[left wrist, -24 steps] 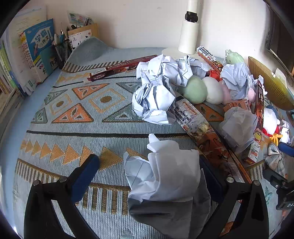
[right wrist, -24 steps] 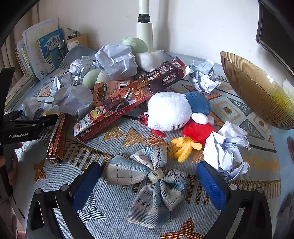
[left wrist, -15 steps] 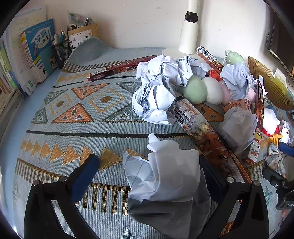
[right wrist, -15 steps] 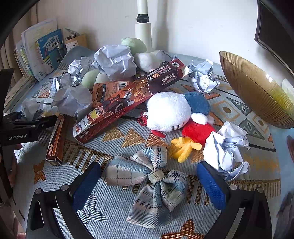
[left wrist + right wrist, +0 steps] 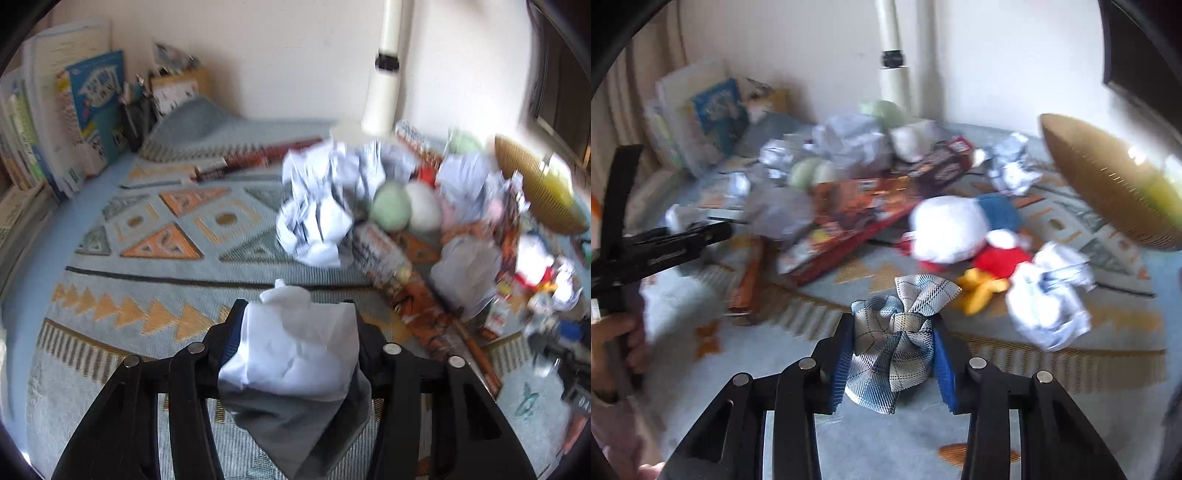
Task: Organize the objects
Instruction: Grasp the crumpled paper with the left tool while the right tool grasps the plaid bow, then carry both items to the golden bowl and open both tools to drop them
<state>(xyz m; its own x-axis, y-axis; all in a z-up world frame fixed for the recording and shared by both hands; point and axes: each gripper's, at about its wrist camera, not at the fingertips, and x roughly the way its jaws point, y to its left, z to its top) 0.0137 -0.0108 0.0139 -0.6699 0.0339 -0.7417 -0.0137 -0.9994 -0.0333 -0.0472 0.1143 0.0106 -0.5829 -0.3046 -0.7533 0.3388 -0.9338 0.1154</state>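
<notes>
L gripper [image 5: 295, 325] clamped on a paper ball [image 5: 295, 354]; pads press both flanks and the paper bulges out above and below them. Jaws have just been closing, ball between them. Ball sits at the near edge of the rug [image 5: 147, 266], apart from the main heap; whether it's off the cloth yet, can't tell (blur).

R gripper [image 5: 894, 347] pinched on the plaid bow [image 5: 897, 339], jaws likewise just closed in. Grip is across the knot, so the loops bunch up and out – prob. the only firm spot on floppy fabric. Bow is at the front of the rug, just beside the duck toy [image 5: 964, 236] and another paper wad [image 5: 1049, 299].

Both tools tilt steeply down: things lie flat, so a pick from above makes sense.

Rest of the clutter unsorted: wads, egg-shaped toys [image 5: 391, 206], snack boxes [image 5: 849, 221] piled mid-rug. Gold bowl [image 5: 1108, 184] on the far R, tipped on its rim, appears empty – likely one drop-off; which item goes where, unknown.

Judgement: two picks just made, sorting barely begun. Risk: paper crushes or slips, bow slides from the pads.
</notes>
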